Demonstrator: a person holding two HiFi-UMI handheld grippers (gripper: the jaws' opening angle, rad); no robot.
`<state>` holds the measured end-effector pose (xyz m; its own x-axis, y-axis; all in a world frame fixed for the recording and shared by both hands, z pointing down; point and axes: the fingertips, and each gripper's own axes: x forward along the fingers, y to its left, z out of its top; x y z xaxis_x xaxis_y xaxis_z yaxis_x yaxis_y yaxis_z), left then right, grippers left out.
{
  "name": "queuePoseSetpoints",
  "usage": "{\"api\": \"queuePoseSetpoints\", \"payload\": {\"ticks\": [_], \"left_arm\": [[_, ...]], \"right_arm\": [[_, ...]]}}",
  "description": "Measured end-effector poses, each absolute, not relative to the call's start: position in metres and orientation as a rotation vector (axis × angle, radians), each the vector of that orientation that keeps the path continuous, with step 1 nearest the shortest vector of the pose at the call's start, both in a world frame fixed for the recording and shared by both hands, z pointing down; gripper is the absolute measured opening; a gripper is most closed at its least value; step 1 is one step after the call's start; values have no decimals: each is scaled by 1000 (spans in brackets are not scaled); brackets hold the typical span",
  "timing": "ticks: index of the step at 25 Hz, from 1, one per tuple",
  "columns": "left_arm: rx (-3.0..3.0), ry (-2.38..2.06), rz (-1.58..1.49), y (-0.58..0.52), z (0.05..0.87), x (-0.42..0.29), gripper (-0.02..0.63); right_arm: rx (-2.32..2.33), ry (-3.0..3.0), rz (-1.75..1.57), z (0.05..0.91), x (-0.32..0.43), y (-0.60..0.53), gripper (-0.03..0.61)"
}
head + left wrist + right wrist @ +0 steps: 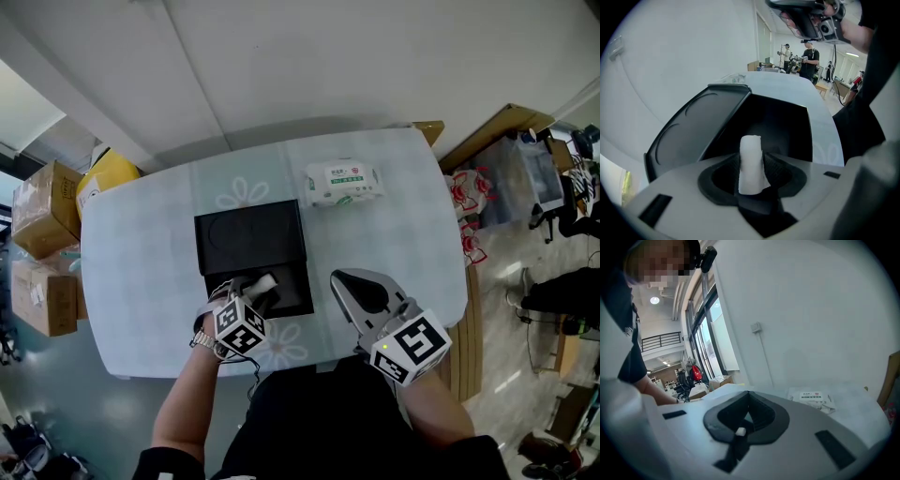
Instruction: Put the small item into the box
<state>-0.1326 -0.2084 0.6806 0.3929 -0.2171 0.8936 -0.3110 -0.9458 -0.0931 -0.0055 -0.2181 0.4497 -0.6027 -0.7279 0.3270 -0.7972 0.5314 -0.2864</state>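
Note:
A small white roll-shaped item (pixel 265 280) (pixel 751 161) stands upright between the pads of my left gripper (pixel 258 291) (pixel 752 157), which is shut on it. That gripper hovers over the near edge of an open black box (pixel 292 289) (pixel 780 124). The box's lid (pixel 246 236) (pixel 701 126) lies flat on its far side. My right gripper (pixel 339 281) (pixel 748 393) is shut with nothing in it. It hangs over the table just right of the box.
The pale table (pixel 141 262) has flower prints. A pack of wet wipes (pixel 343 182) (pixel 811 398) lies at its far right. Cardboard boxes (pixel 42 211) and a yellow bag (pixel 111 173) stand on the floor at left. Crates and wooden boards are at right.

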Motion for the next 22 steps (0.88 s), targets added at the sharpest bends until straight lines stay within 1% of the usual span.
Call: {"api": "queuePoseSetpoints", "payload": {"ticks": [9, 14, 19, 22], "left_arm": [[2559, -622, 1593, -213, 659, -133, 158], [2547, -740, 1525, -208, 636, -130, 158], [2529, -872, 1389, -197, 608, -122, 156], [2515, -964, 1189, -190, 583, -112, 156]], "right_arm": [[1263, -2640, 599, 442, 1, -213, 9], [1211, -2682, 564, 429, 6, -207, 9], [1165, -2721, 528, 414, 15, -197, 9], [1134, -2745, 499, 405, 19, -188, 9]]}}
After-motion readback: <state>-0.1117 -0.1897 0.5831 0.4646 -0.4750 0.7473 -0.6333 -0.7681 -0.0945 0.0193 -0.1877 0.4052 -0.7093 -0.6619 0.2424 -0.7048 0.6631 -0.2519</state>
